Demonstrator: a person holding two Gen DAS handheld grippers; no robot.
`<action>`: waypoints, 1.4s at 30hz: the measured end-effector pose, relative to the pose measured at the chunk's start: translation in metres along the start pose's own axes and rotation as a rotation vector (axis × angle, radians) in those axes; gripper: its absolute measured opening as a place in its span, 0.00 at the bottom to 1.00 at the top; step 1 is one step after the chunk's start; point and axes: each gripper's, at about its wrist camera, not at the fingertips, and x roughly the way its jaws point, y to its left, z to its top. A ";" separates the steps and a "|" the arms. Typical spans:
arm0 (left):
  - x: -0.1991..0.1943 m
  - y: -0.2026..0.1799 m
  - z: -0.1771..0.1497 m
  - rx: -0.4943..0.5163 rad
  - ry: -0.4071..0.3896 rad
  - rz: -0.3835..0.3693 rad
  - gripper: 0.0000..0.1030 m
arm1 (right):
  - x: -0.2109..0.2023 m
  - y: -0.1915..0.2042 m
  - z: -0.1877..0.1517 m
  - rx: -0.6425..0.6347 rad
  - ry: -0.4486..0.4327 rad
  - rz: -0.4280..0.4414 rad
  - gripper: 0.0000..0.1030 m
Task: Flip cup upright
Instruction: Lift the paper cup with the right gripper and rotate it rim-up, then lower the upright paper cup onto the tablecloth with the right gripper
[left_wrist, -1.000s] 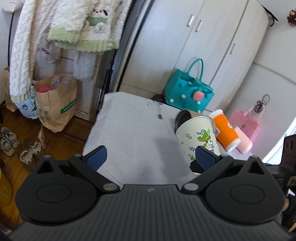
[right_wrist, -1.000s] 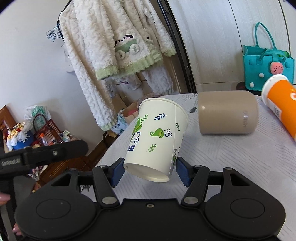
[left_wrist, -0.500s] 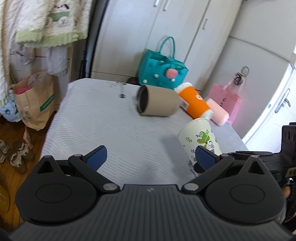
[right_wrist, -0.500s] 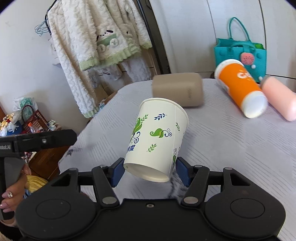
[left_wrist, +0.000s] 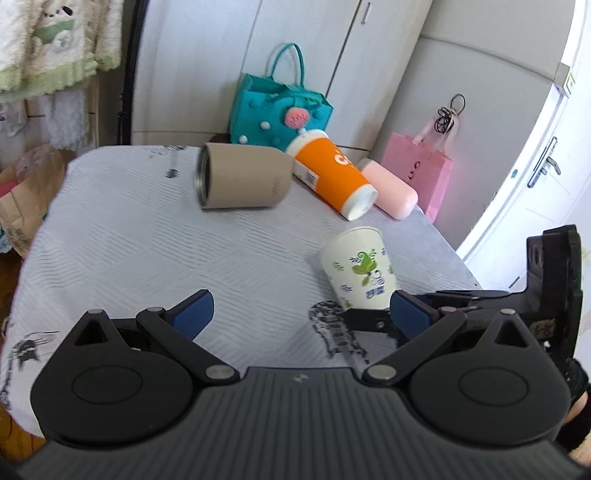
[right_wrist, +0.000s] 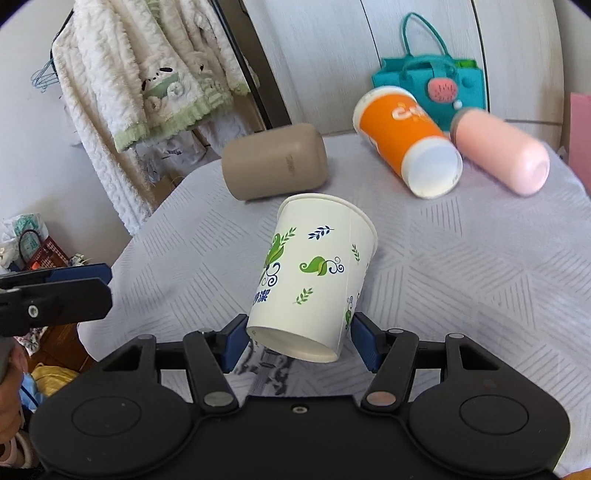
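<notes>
My right gripper (right_wrist: 299, 341) is shut on the base of a white paper cup with green leaf print (right_wrist: 314, 273). It holds the cup above the table, mouth up and tilted away. The cup also shows in the left wrist view (left_wrist: 358, 269), near the table's right edge. My left gripper (left_wrist: 301, 314) is open and empty, over the near part of the table, left of the cup. It also shows at the left edge of the right wrist view (right_wrist: 55, 291).
On the grey patterned tablecloth (left_wrist: 129, 240) lie a beige tumbler (left_wrist: 240, 177), an orange cup (left_wrist: 332, 173) and a pink bottle (left_wrist: 389, 188), all on their sides at the back. A teal bag (left_wrist: 273, 107) and a pink bag (left_wrist: 421, 173) stand behind.
The right gripper has carried the cup to the right and back from the lying cups. The left gripper's view has swung right and pulled back.
</notes>
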 end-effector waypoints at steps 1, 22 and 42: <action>0.004 -0.002 0.001 -0.001 0.008 -0.007 1.00 | 0.002 -0.001 -0.001 0.002 0.001 0.006 0.64; 0.102 -0.010 0.028 -0.137 0.176 -0.202 0.68 | 0.011 -0.034 0.024 -0.012 0.047 0.232 0.91; 0.070 -0.018 0.021 0.048 -0.054 -0.133 0.55 | 0.001 0.000 0.020 -0.286 -0.174 0.135 0.69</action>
